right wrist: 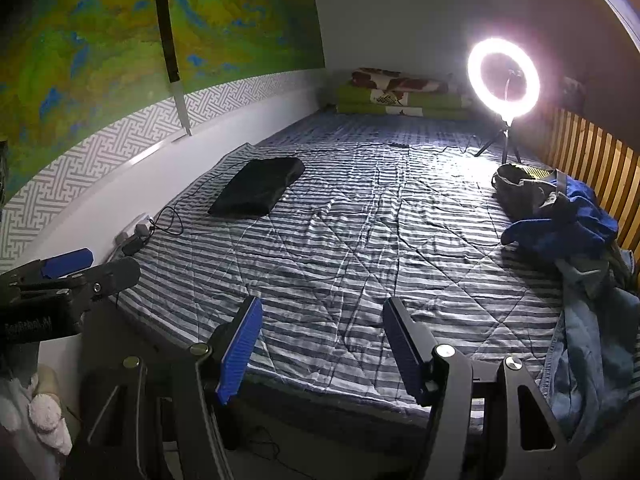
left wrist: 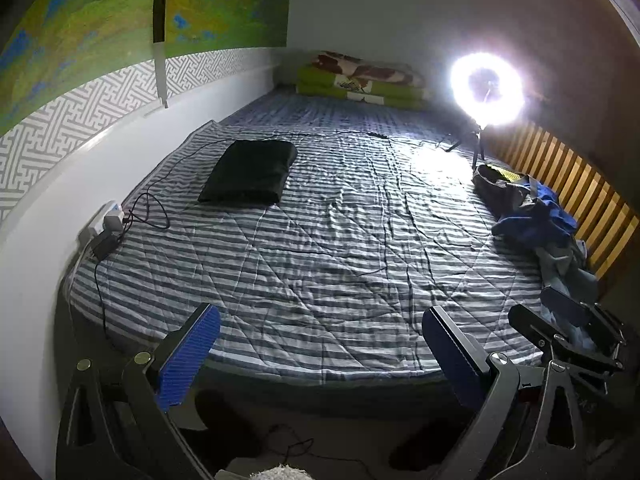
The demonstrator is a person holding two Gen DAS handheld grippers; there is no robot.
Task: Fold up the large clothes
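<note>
Both grippers hover above near edge of striped bed (left wrist: 320, 248). Left gripper (left wrist: 320, 344) jaws wide apart, nothing between. Right gripper (right wrist: 320, 344) jaws also apart, empty. Folded black garment (left wrist: 250, 178) lies flat at far left. Heap of unfolded clothes (right wrist: 568, 232) along right edge. Ring light (right wrist: 503, 82) glows behind.
</note>
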